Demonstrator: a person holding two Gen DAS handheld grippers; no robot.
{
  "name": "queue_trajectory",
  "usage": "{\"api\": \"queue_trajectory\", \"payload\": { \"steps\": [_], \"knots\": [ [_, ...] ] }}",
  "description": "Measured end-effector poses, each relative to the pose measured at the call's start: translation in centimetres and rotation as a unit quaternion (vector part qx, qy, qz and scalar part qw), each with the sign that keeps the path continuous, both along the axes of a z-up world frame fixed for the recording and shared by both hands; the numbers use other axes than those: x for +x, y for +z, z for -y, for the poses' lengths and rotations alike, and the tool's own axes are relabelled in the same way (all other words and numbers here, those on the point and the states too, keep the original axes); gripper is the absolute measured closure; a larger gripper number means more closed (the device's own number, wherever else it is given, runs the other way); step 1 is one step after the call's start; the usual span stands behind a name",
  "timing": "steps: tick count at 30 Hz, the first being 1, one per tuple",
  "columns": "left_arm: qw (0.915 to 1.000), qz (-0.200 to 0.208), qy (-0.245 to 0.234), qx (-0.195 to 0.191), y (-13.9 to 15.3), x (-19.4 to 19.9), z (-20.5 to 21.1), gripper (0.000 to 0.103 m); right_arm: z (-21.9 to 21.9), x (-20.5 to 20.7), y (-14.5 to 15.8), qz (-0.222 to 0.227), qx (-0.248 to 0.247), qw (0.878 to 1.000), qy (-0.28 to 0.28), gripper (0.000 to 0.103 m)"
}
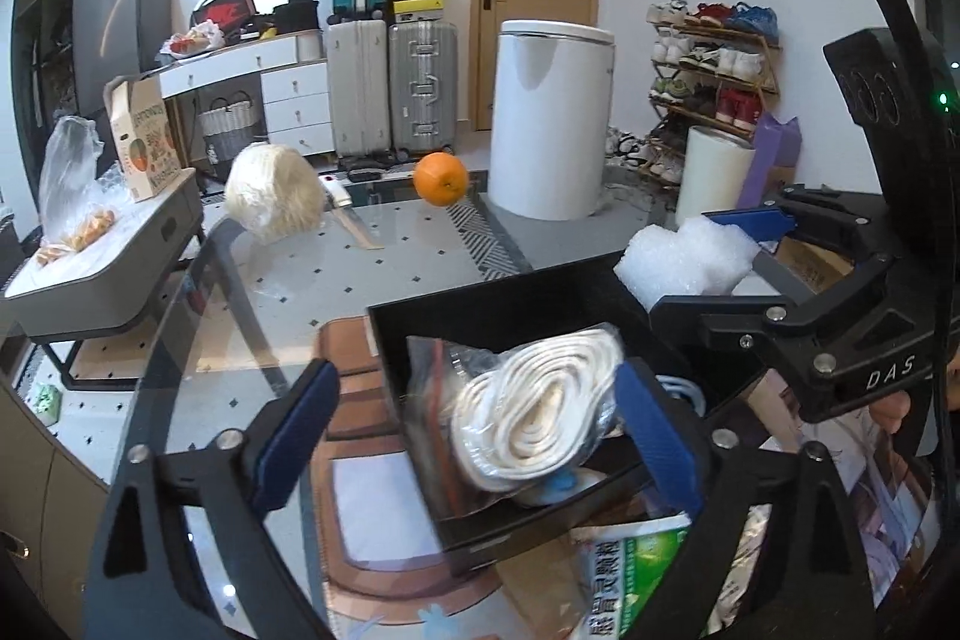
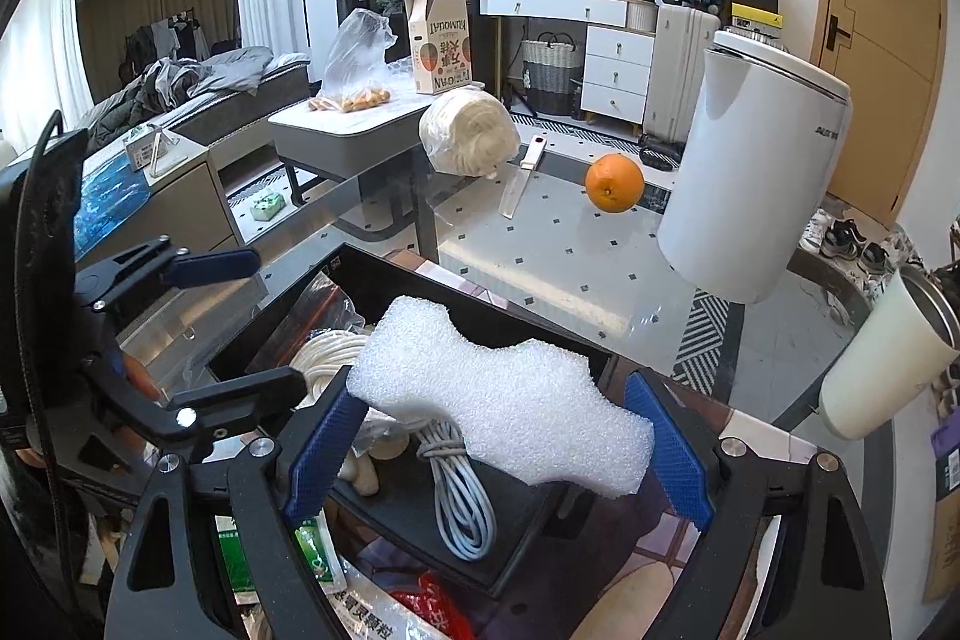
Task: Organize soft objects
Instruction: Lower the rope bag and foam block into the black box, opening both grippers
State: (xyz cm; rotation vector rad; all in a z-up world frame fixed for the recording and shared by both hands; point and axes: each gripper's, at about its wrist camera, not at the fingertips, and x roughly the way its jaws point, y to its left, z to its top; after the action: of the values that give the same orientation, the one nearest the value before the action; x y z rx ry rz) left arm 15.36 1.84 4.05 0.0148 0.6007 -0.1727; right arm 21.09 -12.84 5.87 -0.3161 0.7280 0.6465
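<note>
The right tool (image 2: 498,445) grips the white foam (image 2: 510,400) above the black tray (image 2: 420,520); the left tool (image 1: 474,436) is released around the bagged rope coil (image 1: 534,418).

A home bedroom — bed (image 2: 198,88), suitcases (image 1: 390,88), shoe rack (image 1: 714,82).

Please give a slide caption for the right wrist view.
Right gripper holds white foam block above black tray.

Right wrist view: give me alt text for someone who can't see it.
The right gripper clamps a white foam block above a black tray holding coiled rope and a grey cable. An orange and a white yarn bundle sit farther back on the glass table.
</note>
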Motion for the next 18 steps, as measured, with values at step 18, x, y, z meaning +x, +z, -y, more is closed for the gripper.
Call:
{"api": "queue_trajectory", "payload": {
  "steps": [18],
  "knots": [
    [0.9991,-0.008,0.041,-0.01,-1.5,-0.6,-2.9,0.0,-5.4,3.4,-3.2,-0.019,-0.046,0.998,0.028,0.014]
  ]
}}
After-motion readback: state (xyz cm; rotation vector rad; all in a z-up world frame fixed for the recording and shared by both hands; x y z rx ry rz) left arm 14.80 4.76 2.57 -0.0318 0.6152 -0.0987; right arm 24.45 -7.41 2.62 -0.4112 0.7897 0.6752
